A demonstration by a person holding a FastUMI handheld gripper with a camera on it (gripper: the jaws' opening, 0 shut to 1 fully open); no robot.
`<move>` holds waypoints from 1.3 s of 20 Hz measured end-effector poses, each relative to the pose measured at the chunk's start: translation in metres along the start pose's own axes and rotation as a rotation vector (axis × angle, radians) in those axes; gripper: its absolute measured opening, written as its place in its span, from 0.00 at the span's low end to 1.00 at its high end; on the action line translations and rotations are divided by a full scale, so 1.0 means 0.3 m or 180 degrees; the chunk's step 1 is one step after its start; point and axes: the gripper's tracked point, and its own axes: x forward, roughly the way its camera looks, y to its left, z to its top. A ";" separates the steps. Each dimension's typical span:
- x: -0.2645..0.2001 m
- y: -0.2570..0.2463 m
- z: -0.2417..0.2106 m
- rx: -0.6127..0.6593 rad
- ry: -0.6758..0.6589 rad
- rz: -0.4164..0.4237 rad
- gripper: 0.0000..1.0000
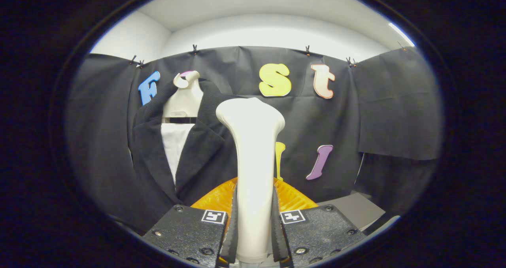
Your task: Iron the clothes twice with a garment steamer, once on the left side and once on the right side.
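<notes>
Booth wall behind | claw (pixel 253 236) clamped on steamer handle (pixel 253 161)

The tool (pixel 253 236) clamps both fingers on the white garment steamer's handle (pixel 253 161), upright at 12 o'clock; a dark jacket (pixel 150 161) on a mannequin (pixel 184 100) hangs at 10 o'clock.

White garment steamer (pixel 253 173) stands upright, just right of the dark jacket (pixel 158 161) on its mannequin.
</notes>
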 end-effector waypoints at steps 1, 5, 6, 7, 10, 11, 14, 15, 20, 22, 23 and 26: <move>0.016 0.028 0.015 -0.0012 -0.0015 0.0020 0.37; 0.067 0.135 0.049 -0.0081 -0.0017 0.0084 0.37; 0.079 0.161 0.050 -0.0102 -0.0002 0.0103 0.37; 0.098 0.176 0.042 -0.0119 0.0017 0.0102 0.37; 0.120 0.203 0.023 -0.0142 0.0063 0.0075 0.37; 0.127 0.204 0.012 -0.0138 0.0080 0.0067 0.37; 0.136 0.197 -0.013 -0.0125 0.0115 0.0027 0.37; 0.134 0.191 -0.030 -0.0104 0.0133 0.0023 0.37; 0.095 0.181 -0.119 -0.0053 0.0237 0.0024 0.37; 0.085 0.176 -0.155 -0.0059 0.0262 -0.0002 0.37; 0.081 0.175 -0.177 -0.0062 0.0284 -0.0003 0.37; 0.064 0.179 -0.240 -0.0022 0.0327 0.0012 0.37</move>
